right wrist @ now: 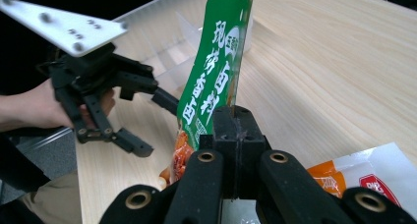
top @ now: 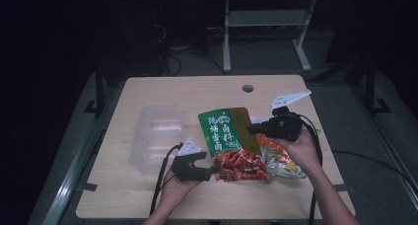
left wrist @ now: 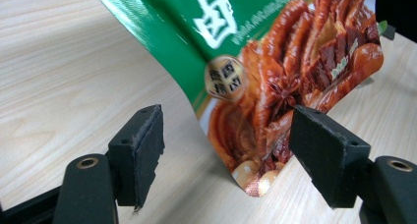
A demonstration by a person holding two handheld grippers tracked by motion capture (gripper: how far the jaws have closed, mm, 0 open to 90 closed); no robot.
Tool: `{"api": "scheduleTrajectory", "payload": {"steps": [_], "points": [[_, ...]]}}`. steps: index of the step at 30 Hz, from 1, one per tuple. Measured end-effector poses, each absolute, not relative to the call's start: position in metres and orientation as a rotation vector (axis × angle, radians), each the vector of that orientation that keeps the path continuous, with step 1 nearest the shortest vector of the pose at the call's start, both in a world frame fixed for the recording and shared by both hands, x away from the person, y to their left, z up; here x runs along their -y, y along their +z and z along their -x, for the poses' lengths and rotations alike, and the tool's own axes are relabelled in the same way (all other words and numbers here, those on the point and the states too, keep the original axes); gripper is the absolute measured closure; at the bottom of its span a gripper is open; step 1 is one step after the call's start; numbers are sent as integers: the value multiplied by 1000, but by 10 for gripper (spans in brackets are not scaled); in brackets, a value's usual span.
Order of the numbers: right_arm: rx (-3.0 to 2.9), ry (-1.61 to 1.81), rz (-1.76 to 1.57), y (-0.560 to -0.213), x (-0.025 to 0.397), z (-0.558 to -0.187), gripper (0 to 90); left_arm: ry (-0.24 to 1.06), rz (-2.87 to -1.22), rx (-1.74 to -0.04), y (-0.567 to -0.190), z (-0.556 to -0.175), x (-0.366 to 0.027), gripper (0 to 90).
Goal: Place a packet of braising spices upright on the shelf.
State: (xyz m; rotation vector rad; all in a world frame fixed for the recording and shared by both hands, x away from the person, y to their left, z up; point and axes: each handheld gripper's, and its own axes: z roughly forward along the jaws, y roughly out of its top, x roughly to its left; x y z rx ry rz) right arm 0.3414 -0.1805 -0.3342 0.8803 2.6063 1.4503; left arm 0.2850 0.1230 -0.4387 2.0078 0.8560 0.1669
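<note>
A green snack packet (top: 227, 130) with red braised meat printed on its lower half is held up off the wooden table (top: 148, 195). My right gripper (top: 252, 129) is shut on its right edge, and the right gripper view shows the jaws (right wrist: 235, 117) pinching the green film (right wrist: 216, 62). My left gripper (top: 209, 165) is open at the packet's lower left. In the left gripper view the packet's bottom corner (left wrist: 265, 135) hangs between the spread pads (left wrist: 142, 145) without touching either.
A clear plastic container (top: 155, 133) with dividers stands left of the packet. More snack packets (top: 285, 162), orange and white, lie under my right hand. A cable hole (top: 248, 88) is at the far side. Table legs stand beyond.
</note>
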Motion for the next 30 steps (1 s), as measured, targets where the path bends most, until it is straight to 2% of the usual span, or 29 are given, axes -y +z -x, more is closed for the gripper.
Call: {"api": "scheduleTrajectory", "payload": {"steps": [5, 7, 16, 17, 18, 22, 26, 30], "points": [[-2603, 1467, -839, -334, 185, -336, 897, 95, -1961, -890, -441, -297, -118, 299], [-2603, 1483, -819, -334, 187, -332, 896, 50, -1943, -888, -442, -304, -116, 334], [-2612, 1482, -776, -334, 184, -328, 896, -17, -1864, -839, -436, -312, -115, 640], [-2612, 1482, -776, -334, 184, -328, 896, -27, -1861, -840, -436, -312, -115, 640], [-2611, 1479, -778, -335, 184, -328, 896, -28, -1862, -825, -435, -313, -117, 710], [-2603, 1488, -788, -336, 184, -327, 896, 0, -1856, -809, -431, -308, -119, 789], [-2587, 1493, -792, -335, 186, -324, 896, 14, -1849, -818, -427, -305, -122, 826], [-2579, 1493, -809, -334, 190, -323, 896, 87, -1863, -795, -419, -298, -127, 842]]}}
